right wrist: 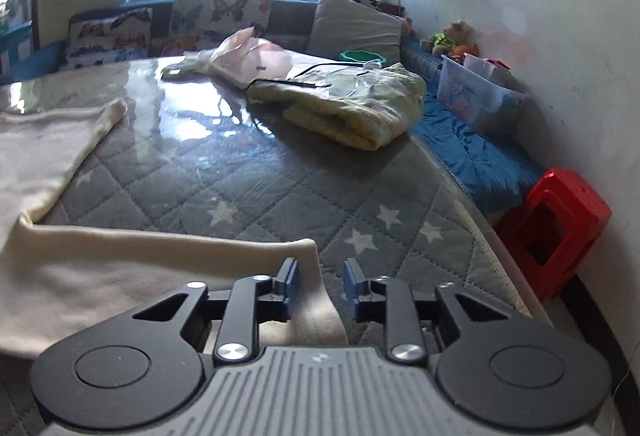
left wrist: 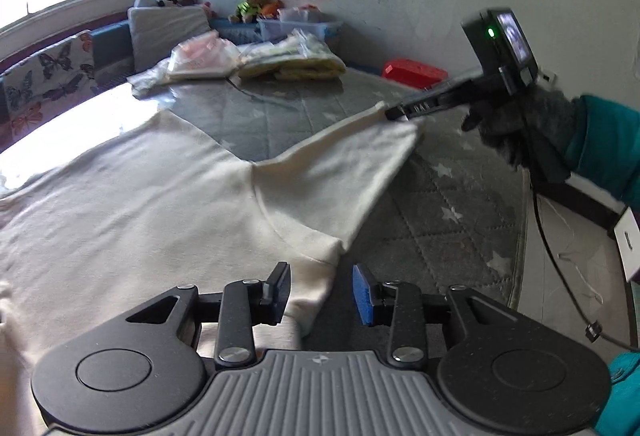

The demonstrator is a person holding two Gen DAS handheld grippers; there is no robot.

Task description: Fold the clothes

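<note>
A cream long-sleeved top (left wrist: 132, 204) lies spread flat on the grey star-patterned mattress (left wrist: 432, 220). My left gripper (left wrist: 322, 290) is open, its jaws either side of the top's shoulder edge. My right gripper (right wrist: 320, 282) is open over the end of the top's right sleeve (right wrist: 160, 260), the cuff lying between its jaws. In the left wrist view the right gripper (left wrist: 394, 113) sits at the sleeve's cuff (left wrist: 400, 124), held by a gloved hand. The other sleeve (right wrist: 60, 128) lies further left.
A folded yellow-green blanket (right wrist: 352, 104) and plastic bags (right wrist: 244, 56) lie at the far end of the mattress. Butterfly cushions (right wrist: 168, 24) line the window side. A red stool (right wrist: 560, 228), a blue mat (right wrist: 472, 144) and a clear storage box (right wrist: 476, 96) stand by the right wall.
</note>
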